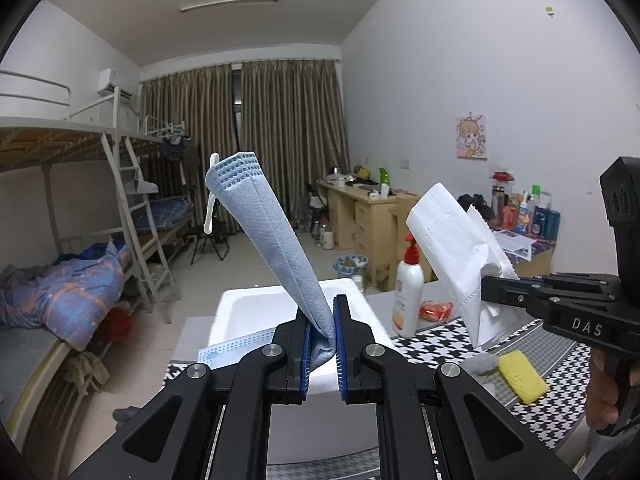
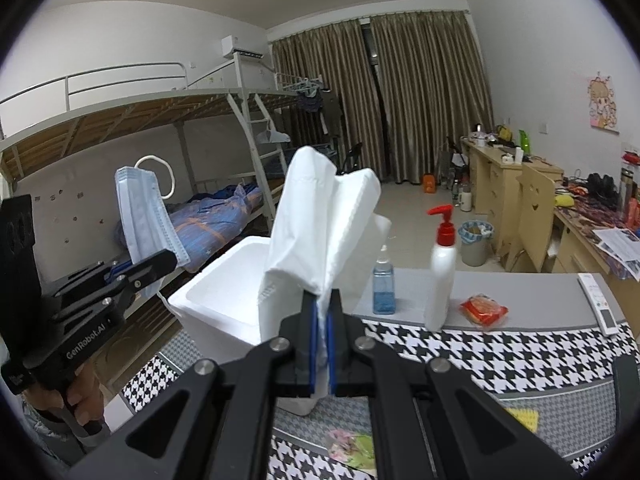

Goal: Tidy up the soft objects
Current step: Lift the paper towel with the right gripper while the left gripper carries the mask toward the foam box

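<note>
Fingers of the left gripper (image 1: 322, 334) pinch a blue mask (image 1: 272, 232) upright above the white box (image 1: 240, 304), while the right gripper (image 2: 322, 344) clamps a white tissue (image 2: 320, 224) raised over the table (image 2: 500, 352)

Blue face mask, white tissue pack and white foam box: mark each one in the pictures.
Blue face mask (image 1: 276, 240), left wrist view, middle of its folded body above the fingers.
White tissue pack (image 2: 312, 232), right wrist view, its upper front face.
White foam box (image 2: 208, 280), right wrist view, near rim.
</note>
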